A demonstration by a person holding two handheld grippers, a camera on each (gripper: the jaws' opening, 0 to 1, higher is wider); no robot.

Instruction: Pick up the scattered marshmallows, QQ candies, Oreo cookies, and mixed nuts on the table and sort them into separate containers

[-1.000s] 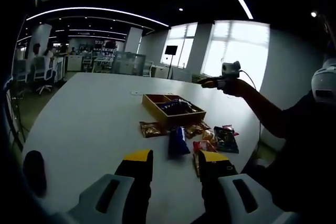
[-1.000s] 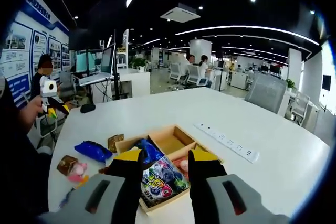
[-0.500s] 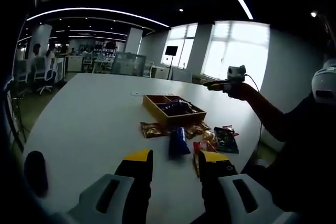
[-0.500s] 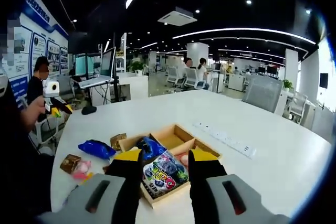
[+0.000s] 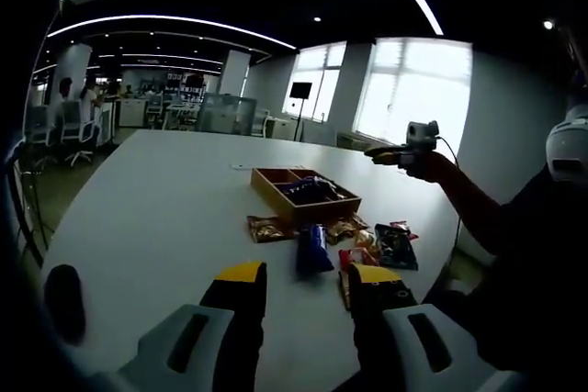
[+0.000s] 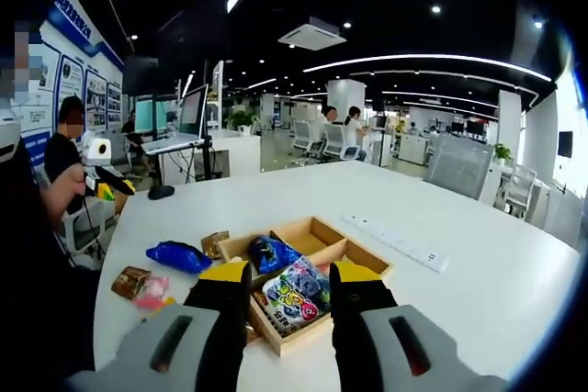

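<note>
white table (image 6: 514, 291) holds wooden tray (image 6: 363, 259), scattered snack packets (image 5: 312, 247); both claws open, empty.

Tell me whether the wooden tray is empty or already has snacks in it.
Partly filled. The wooden tray holds a colourful candy packet and a blue packet; one far compartment looks bare.

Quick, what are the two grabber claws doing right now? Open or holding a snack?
Left gripper: open, holding nothing, above the white table.
Right gripper: open, holding nothing, above the wooden box.
</note>
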